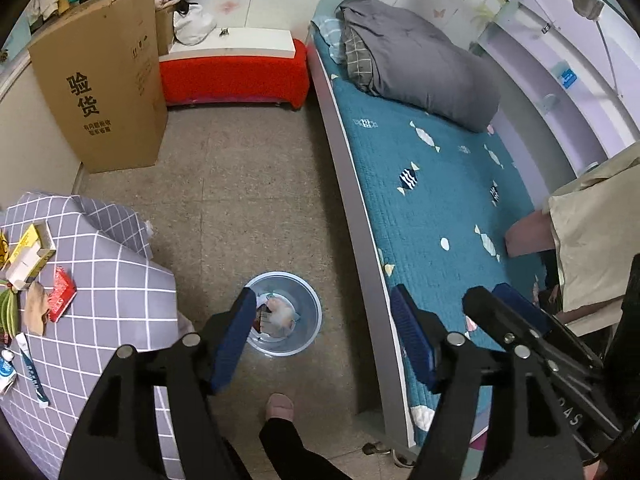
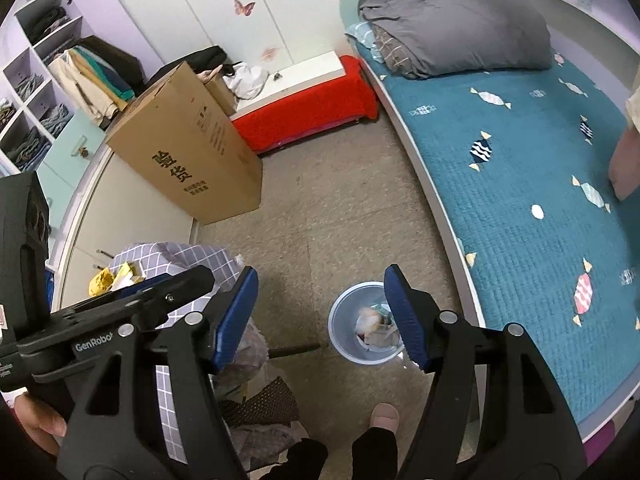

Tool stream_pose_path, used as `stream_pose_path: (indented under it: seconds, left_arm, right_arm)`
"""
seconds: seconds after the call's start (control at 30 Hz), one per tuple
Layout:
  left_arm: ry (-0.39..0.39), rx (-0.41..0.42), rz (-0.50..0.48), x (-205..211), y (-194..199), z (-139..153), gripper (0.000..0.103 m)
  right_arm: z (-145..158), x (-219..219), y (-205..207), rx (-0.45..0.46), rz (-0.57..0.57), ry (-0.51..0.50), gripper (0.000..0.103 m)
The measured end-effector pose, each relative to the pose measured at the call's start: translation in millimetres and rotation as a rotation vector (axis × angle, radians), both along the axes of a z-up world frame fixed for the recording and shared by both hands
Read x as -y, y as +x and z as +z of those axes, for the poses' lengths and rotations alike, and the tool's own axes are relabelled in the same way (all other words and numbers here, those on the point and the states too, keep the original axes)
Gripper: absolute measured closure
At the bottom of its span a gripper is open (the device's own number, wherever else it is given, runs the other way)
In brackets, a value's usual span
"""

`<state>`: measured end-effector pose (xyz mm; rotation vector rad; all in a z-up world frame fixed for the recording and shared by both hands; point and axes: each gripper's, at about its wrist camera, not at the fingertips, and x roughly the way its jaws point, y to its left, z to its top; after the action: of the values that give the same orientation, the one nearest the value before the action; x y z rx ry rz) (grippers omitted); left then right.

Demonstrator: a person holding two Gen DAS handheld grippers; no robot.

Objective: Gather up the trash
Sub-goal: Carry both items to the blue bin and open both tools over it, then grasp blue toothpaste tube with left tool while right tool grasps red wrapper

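**Both tongs empty above the bin, more litter waiting on the table**

Blue-padded and spread wide, the left gripper [image 1: 324, 308] hangs over the floor with nothing between its pads; its jaws are released. Beside it, the right gripper [image 2: 320, 296] stands just as wide apart and grasps nothing either.

Below the left fingers sits a small round wastebasket [image 1: 308, 304] on the floor, between the table and the bed [image 1: 440, 208]. Inside lie crumpled paper and a torn wrapper, a loose heap covering its bottom, well below the rim.

Remaining trash lies on the checked tablecloth [image 1: 112, 280], along the table's left edge: a red wrapper [image 1: 61, 293], a crumpled brown tissue [image 1: 37, 312], an opened yellow-and-white carton [image 1: 28, 254], and a toothpaste-like tube [image 1: 32, 368] toward the near corner. All of it looks light. Wrapper and tissue are probably soft and thin, best pinched at a raised fold or edge rather than pressed flat. That carton should be stiffer but crushable, so a grip across its narrow sides seems safest.

Farther off stands a tall cardboard box [image 1: 108, 92] against the wall.
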<state>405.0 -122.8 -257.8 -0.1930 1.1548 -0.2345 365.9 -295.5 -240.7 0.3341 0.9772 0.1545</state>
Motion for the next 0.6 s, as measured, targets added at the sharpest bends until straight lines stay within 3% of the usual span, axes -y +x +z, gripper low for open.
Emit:
stream_pose_path:
  seconds: [0.37,0.6]
  left_arm:
    - [0.026,0.031,0.117,-68,-41,15,0.035]
    - [0.033,0.018,0.292,-153,-77,13,0.035]
  right_arm:
    - [10,-70,-6,0.017,0.122,0.018,0.038]
    - [7,-152,-7,0.001,0.267,0.025,0.037]
